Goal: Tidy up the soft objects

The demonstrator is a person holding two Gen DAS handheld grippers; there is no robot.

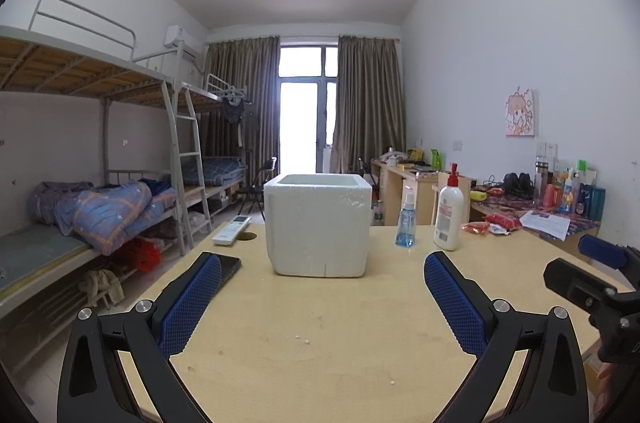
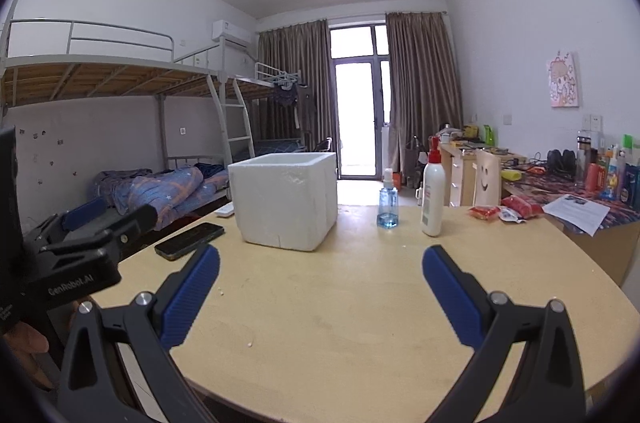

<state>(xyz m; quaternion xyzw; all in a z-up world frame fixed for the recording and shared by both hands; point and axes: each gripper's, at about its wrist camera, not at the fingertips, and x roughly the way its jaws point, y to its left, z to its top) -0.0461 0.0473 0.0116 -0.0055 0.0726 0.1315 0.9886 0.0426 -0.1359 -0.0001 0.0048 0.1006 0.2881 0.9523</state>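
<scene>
A white foam box [image 1: 318, 223] [image 2: 286, 199] stands open-topped near the middle of the light wooden table [image 1: 320, 327] [image 2: 340, 303]. Red soft packets [image 1: 496, 223] [image 2: 504, 209] lie at the table's far right edge. My left gripper [image 1: 323, 258] hovers open over the near side of the table, facing the box, with nothing between its blue pads. My right gripper [image 2: 322, 250] is open too, empty, a little nearer than the box and to its right. Each gripper shows at the edge of the other's view. The box's inside is hidden.
A black phone [image 1: 230, 269] [image 2: 190, 239] and a white remote [image 1: 232, 229] lie left of the box. A blue spray bottle [image 1: 406, 223] [image 2: 387, 201] and a white lotion bottle [image 1: 449, 211] [image 2: 433, 195] stand right of it. Bunk beds line the left; a cluttered desk [image 2: 592, 207] sits right.
</scene>
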